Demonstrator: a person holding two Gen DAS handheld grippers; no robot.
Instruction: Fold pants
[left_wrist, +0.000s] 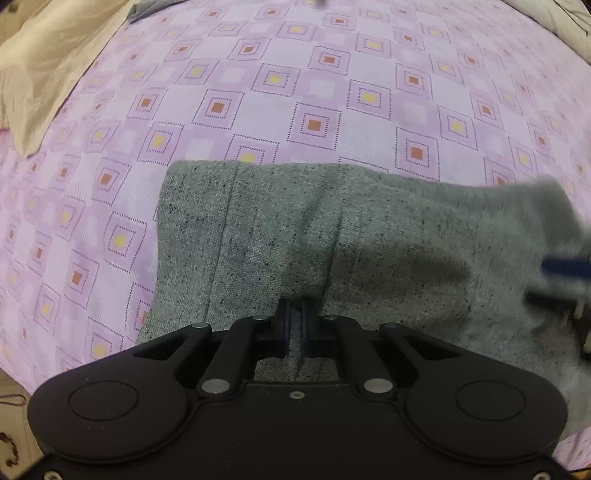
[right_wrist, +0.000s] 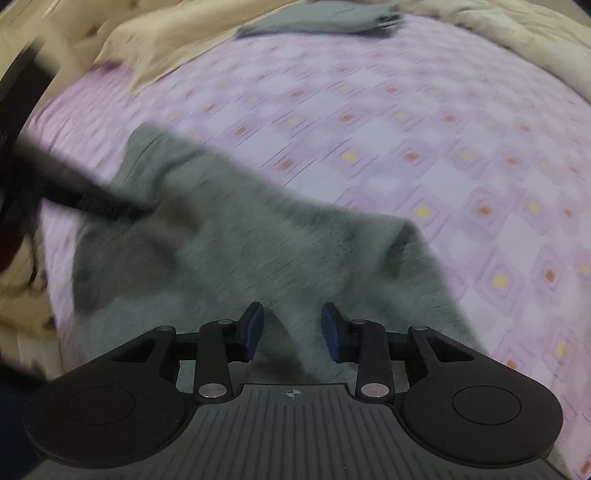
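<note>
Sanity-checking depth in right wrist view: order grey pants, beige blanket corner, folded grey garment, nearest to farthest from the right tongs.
1. grey pants: right under the open right tongs.
2. beige blanket corner: upper left, mid-bed.
3. folded grey garment: top centre, far end of the bed.

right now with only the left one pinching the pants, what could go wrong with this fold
1. The left gripper is shut on a small bunch of the pants; a hard pull could slip the cloth out or drag the pile askew.
2. The right gripper is open over the pants with nothing held, so that side may sag or crease.
3. The right view is blurred, so a grab now might miss the edge.
</note>
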